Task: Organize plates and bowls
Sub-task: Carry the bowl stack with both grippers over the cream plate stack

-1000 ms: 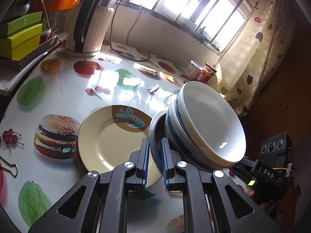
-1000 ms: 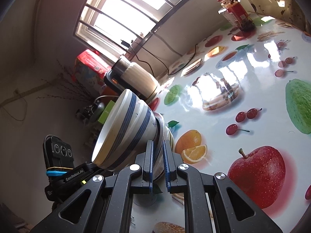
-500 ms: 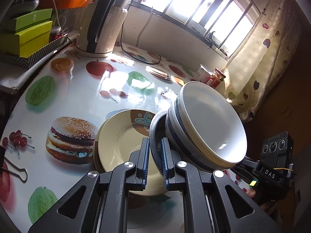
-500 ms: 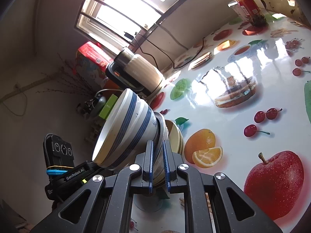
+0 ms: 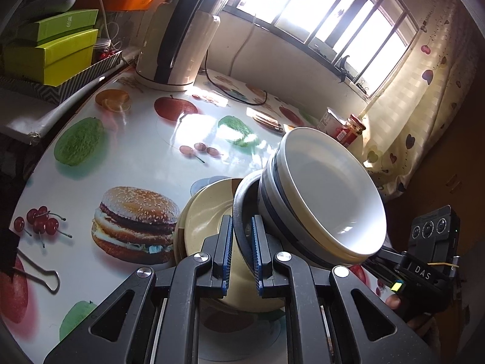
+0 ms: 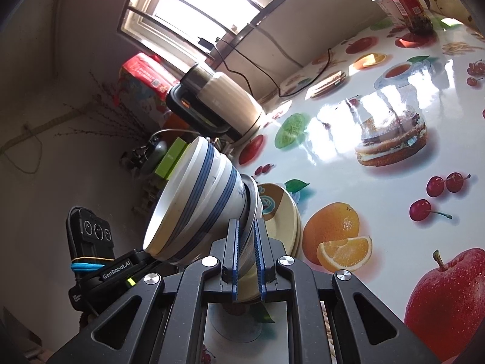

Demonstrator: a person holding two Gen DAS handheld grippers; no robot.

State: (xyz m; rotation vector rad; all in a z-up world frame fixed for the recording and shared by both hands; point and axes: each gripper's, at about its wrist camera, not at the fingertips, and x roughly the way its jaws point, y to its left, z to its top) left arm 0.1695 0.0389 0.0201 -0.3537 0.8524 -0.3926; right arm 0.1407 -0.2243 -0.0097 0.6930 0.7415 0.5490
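bowls, two white glazed ceramic ones with blue bands (image 5: 327,200), nested and riding on a dark grey plate (image 5: 242,212), tipped up on edge. both grippers pinching that plate's rim: left gripper (image 5: 241,253) nearly shut on it, right gripper (image 6: 247,257) doing the same from the opposite side. drifting across the glossy fruit-and-burger print tabletop (image 5: 127,151) over the last second, closing in on the cream-yellow plates stacked flat there (image 5: 206,212), now partly tucked behind the held stack instead of showing in full. probably meaning the set-down onto that pile is close. looking shiny and slippery, bowls leaning hard toward the right gripper's side, open mouths facing sideways, nothing visibly cracked. black-handled cream electric kettle (image 5: 182,30) sitting well apart at the back.
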